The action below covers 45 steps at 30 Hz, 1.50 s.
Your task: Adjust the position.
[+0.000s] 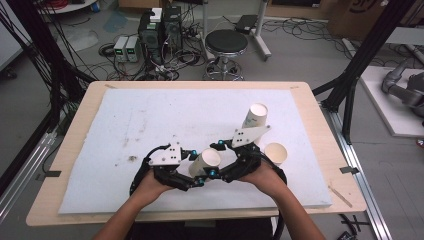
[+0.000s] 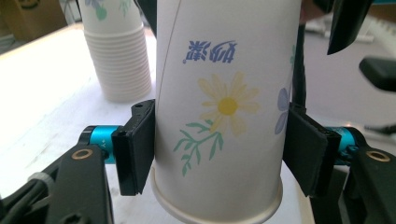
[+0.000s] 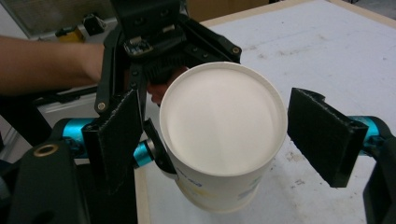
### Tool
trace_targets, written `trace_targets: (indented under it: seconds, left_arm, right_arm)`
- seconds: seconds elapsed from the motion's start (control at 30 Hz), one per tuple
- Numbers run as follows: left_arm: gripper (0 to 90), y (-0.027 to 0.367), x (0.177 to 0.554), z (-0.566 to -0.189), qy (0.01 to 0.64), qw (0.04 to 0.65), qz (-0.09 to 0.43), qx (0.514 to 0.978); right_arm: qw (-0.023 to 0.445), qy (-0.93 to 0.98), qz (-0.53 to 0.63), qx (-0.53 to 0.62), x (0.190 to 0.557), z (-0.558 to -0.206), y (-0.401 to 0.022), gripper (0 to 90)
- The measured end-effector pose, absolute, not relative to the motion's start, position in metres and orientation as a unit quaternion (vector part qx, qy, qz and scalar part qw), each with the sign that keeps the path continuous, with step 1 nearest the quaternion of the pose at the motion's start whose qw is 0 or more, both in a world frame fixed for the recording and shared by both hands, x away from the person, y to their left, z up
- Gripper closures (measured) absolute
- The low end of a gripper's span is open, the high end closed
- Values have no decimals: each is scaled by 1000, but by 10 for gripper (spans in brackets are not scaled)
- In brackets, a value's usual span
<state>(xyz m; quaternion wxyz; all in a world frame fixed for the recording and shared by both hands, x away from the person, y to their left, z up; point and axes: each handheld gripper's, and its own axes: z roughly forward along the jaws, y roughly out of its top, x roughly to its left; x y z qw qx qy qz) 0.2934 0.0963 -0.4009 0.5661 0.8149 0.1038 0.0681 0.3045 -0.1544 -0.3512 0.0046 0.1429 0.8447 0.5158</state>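
The paper cup is off the surface, tilted, mouth toward the far edge, held between the two grippers near the person's side. In the left gripper view the cup has both pads pressed on its wall just above the rolled rim, so the left gripper is pinching the cup (a handover, by the look of it). In the right gripper view the cup sits between spread jaws, neither pad touching it: the right gripper is open w/ the cup loose inside its span.

Risks, as I judge them:
- Grip is on one gripper only. The wall is thin paper; too hard a squeeze near the rim could dent it, too light and the tilted cup could slide out.
- The right gripper's pads are close to the cup. If that hand pulls away at an angle, a pad could clip the rim and twist the cup in the left gripper's hold.
- Right of the held cup, a single cup stands open on the surface, and beyond that a stack of cups stands leaning. The right gripper's plate is near both; a wide swing could knock the stack over (it looks top-heavy).
- If the cup goes into the single cup, an off-centre approach may push that cup along the surface rather than nest.
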Motion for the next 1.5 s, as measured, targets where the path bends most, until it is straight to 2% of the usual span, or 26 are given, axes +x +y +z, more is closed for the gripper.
trace_targets:
  seconds: [0.63, 1.3, 1.37, 1.43, 1.5]
  left_arm:
    - [324, 97, 300, -378, 77, 423, 63, 901]
    - [324, 90, 301, -367, 39, 342, 60, 937]
    - [324, 89, 300, -368, 35, 339, 57, 938]
    - [324, 88, 300, -368, 33, 336, 54, 940]
    - [324, 88, 300, -369, 31, 334, 53, 941]
  right_arm:
    - [38, 875, 471, 100, 308, -349, -144, 196]
    - [31, 914, 400, 53, 309, -360, -127, 200]
    - [29, 916, 398, 50, 309, -361, -125, 204]
    - [25, 917, 396, 43, 309, -361, -124, 265]
    - [20, 919, 393, 34, 309, -361, -123, 284]
